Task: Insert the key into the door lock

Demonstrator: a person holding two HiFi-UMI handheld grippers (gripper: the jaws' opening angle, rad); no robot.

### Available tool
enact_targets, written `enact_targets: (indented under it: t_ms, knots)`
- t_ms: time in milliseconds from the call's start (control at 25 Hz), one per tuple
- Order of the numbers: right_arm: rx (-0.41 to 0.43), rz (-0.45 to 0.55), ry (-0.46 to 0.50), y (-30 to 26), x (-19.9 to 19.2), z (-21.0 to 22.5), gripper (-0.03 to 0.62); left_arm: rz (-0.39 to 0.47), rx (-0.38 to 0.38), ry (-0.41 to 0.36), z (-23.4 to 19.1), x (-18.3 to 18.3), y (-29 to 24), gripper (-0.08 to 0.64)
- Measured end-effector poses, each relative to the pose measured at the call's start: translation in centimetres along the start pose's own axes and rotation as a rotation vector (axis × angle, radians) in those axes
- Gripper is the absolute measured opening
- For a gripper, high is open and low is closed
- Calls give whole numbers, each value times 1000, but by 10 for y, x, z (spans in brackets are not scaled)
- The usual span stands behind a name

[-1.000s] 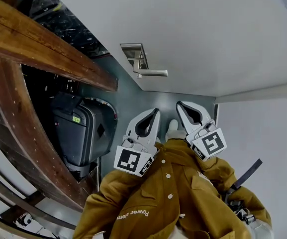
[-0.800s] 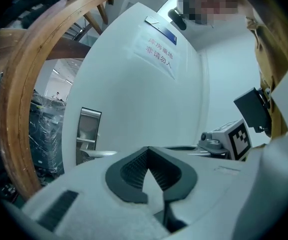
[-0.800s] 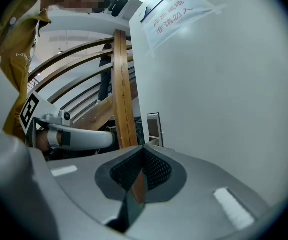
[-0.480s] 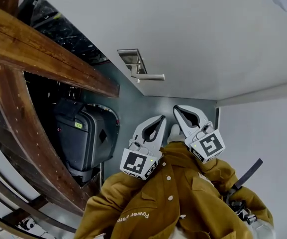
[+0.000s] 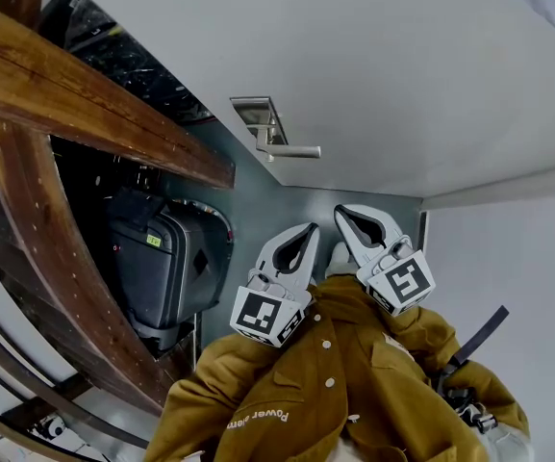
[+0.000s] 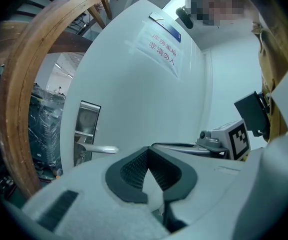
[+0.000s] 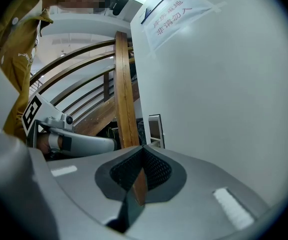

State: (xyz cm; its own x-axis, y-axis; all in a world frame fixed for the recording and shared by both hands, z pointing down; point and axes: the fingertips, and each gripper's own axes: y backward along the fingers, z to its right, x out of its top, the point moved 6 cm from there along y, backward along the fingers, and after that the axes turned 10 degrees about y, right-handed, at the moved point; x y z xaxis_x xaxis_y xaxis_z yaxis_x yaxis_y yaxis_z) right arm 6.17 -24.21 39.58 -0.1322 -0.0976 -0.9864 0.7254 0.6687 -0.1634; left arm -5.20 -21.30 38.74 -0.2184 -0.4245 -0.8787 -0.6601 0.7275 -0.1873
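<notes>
A: How do the jaws stand?
B: The left hand-held gripper has its jaws pressed together with nothing between them. The right hand-held gripper, just beside it, is likewise closed, tips meeting.
A: And the lock?
B: On the white door: a silver metal lock plate with a lever handle, ahead of both and apart from them. The key I cannot make out.

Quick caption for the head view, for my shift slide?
Left gripper and right gripper, both shut, side by side short of the lever handle on the white door; no key visible.
</notes>
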Motion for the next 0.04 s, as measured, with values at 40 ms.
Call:
enact_targets:
  t_ms: [40]
  knots:
    - [2, 0, 0, 0, 0, 0, 5, 0, 2, 2, 0, 0, 0, 0]
